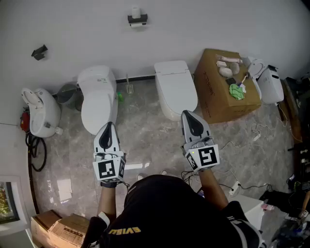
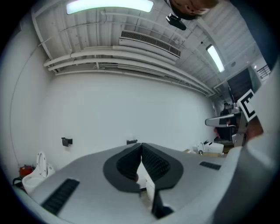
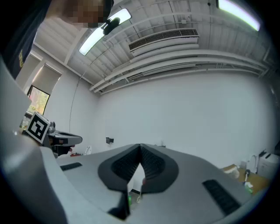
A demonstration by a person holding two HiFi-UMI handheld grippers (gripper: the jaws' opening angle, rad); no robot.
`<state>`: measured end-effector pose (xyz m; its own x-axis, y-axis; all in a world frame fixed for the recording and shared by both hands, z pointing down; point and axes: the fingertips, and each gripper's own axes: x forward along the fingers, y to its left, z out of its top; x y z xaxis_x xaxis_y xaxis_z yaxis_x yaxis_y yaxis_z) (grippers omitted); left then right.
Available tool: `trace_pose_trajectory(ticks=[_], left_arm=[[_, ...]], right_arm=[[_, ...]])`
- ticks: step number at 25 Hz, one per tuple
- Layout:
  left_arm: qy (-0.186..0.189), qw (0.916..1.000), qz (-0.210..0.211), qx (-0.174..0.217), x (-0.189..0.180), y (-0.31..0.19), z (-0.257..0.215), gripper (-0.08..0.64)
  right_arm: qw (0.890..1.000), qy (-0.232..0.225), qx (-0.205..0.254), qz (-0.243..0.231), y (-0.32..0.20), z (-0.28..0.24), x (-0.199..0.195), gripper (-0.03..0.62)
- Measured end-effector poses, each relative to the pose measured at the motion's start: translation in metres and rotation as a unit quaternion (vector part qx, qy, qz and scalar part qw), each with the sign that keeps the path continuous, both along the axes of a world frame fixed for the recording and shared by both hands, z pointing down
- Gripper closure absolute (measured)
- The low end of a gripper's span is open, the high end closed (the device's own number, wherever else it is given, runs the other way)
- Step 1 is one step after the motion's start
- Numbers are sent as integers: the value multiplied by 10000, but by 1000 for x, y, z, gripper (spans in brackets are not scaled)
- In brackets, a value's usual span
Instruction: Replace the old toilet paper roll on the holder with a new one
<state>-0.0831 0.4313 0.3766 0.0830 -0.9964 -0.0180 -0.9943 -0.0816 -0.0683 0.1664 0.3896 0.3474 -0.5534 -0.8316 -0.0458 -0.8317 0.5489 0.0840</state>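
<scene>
High on the white wall a black holder (image 1: 137, 20) carries a white paper roll (image 1: 136, 11); the holder (image 2: 131, 141) also shows small in the left gripper view, just above the jaw tips. A white roll-like object (image 1: 225, 72) lies on top of a cardboard box (image 1: 218, 104) at the right. My left gripper (image 1: 107, 127) and right gripper (image 1: 188, 115) are held side by side and level over the floor, pointing at the wall, far from the holder. Both pairs of jaws are shut with nothing between them, as seen in the left gripper view (image 2: 141, 145) and the right gripper view (image 3: 140, 145).
Two white toilets (image 1: 99, 99) (image 1: 175, 87) stand against the wall ahead. A second black bracket (image 1: 39, 52) is on the wall at left. A grey bin (image 1: 68, 92), white fixtures (image 1: 41, 112) (image 1: 269, 85), a green cloth (image 1: 237, 91), floor cables (image 1: 240, 184) and cardboard boxes (image 1: 58, 227) surround me.
</scene>
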Motion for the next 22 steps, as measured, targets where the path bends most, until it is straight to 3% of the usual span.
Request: trace_pose_trajectory(ticks=[9, 13, 16, 18, 22], left_arm=[[-93, 9998, -154, -84, -16, -7, 6, 548], [-36, 10000, -66, -21, -17, -7, 5, 548], [25, 10000, -18, -2, -19, -1, 10, 548], [166, 9999, 6, -13, -18, 5, 16, 548], [193, 9998, -36, -104, -20, 14, 24, 548]], right_arm=[[9988, -383, 92, 281, -5, -1, -8, 597], [9988, -227, 71, 424, -5, 0, -1, 597], [9970, 331, 421, 559, 6, -8, -11, 597], [9959, 425, 645, 469, 16, -14, -20, 597], [9980, 318, 319, 445, 16, 0, -12, 597]])
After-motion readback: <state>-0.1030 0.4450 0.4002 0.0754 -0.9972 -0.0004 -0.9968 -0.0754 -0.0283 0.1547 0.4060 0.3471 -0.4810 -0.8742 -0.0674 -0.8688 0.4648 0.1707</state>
